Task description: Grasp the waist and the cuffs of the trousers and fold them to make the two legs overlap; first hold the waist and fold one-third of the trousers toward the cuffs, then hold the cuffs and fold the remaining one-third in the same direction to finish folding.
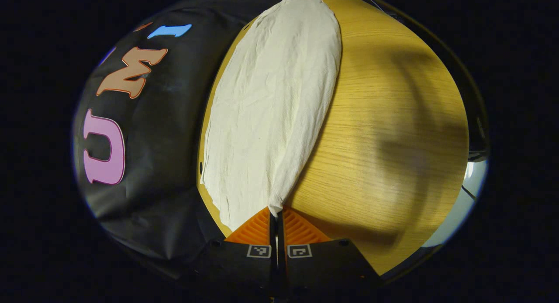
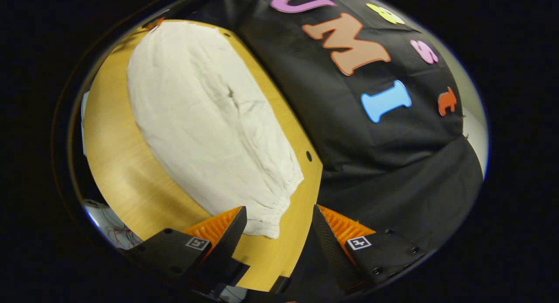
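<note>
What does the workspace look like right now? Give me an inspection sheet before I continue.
Surface: wooden table, bare beside the cloth, small holes near its edge.
Job's things: cream trousers lying flat along the table edge by the booth wall; one end pinched, the gathered end lying free.
Clutter: nothing seen.
Grippers: left gripper shut on a corner of the trousers; right gripper open, fingers either side of the gathered end, not gripping.
Cables: thin wires past the table edge in the right gripper view.
Surroundings: black cloth wall right behind the table.
</note>
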The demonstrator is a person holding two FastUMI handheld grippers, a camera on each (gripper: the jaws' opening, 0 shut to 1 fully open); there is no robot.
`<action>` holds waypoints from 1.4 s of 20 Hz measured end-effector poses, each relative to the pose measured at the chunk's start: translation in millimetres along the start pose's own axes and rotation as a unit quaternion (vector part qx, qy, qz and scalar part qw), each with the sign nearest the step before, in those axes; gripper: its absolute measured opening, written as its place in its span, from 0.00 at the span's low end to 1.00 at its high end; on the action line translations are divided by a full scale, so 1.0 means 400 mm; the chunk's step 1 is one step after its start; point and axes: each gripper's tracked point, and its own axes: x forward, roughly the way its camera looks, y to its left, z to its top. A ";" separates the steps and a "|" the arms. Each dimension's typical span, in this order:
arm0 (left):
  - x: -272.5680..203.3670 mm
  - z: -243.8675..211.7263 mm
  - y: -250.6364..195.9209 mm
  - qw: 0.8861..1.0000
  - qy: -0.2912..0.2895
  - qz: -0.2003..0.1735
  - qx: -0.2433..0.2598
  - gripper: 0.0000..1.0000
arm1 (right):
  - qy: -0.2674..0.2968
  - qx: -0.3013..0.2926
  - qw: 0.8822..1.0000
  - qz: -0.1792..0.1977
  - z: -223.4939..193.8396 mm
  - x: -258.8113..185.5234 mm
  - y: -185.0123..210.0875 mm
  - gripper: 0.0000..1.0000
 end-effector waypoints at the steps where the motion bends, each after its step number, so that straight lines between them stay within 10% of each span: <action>1: 0.003 0.000 0.000 1.000 0.004 0.001 0.001 0.00 | 0.000 -0.019 1.000 0.015 -0.007 0.008 0.023 1.00; 8: 0.006 -0.005 0.001 1.000 0.028 0.004 -0.004 0.00 | 0.008 -0.094 0.991 0.099 -0.074 0.068 0.128 0.98; 16: 0.007 -0.010 0.001 0.999 0.048 0.006 -0.002 0.00 | 0.007 -0.128 0.986 0.103 -0.082 0.146 0.104 0.87; 20: 0.009 -0.011 0.002 0.998 0.056 0.009 -0.002 0.00 | 0.027 -0.128 0.985 0.114 -0.102 0.176 0.141 0.52; 21: 0.007 -0.009 0.001 0.998 0.057 0.009 -0.002 0.00 | 0.028 -0.137 0.984 0.108 -0.108 0.185 0.145 0.20; 28: -0.020 0.008 0.128 0.996 0.062 0.056 -0.031 0.00 | 0.018 -0.093 0.994 0.055 -0.049 0.186 0.016 0.04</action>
